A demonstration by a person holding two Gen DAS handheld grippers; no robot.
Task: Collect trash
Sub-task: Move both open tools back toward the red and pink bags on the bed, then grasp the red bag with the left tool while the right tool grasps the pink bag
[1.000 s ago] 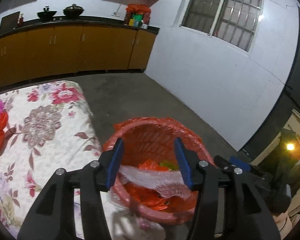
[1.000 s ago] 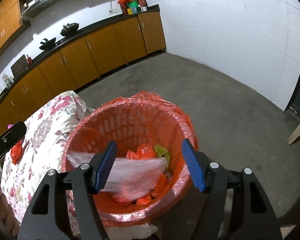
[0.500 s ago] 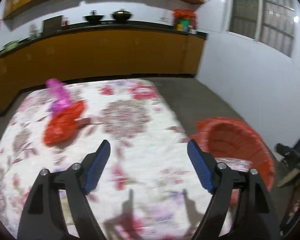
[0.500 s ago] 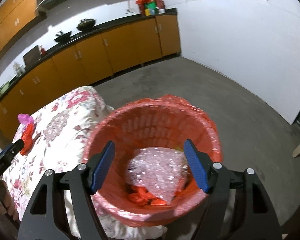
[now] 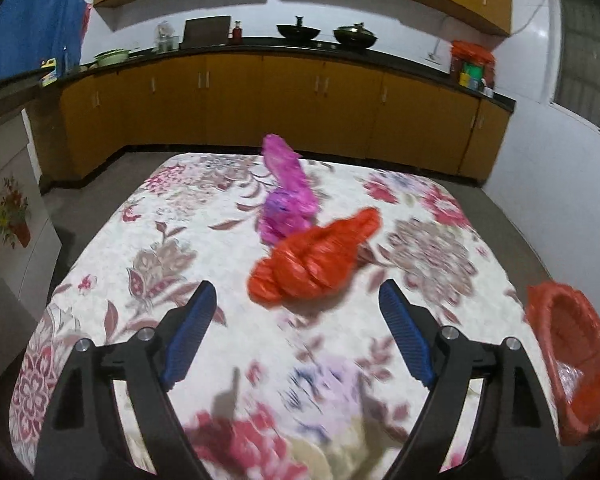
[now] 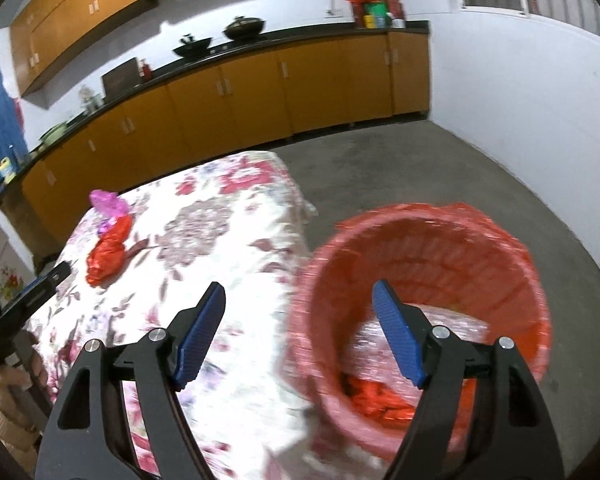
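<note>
A crumpled red plastic bag (image 5: 316, 260) and a pink plastic bag (image 5: 286, 192) lie on the floral tablecloth (image 5: 160, 248). My left gripper (image 5: 296, 300) is open and empty, just short of the red bag. My right gripper (image 6: 298, 300) is open and empty, over the gap between the table and the red lined trash basket (image 6: 424, 248). The basket holds clear bubble wrap (image 6: 376, 344) and red trash. The red bag (image 6: 108, 256) and the pink bag (image 6: 108, 204) also show in the right wrist view. The basket (image 5: 568, 364) shows at the right in the left wrist view.
Orange kitchen cabinets (image 5: 260, 96) with a black counter run along the far wall. Grey concrete floor (image 6: 420, 168) lies around the basket. A white wall (image 6: 540, 120) stands to the right. The left gripper's body (image 6: 24, 300) shows at the right wrist view's left edge.
Both grippers have swung left, from the basket toward the table. The bubble wrap has dropped into the basket. The left gripper now faces the red bag.
</note>
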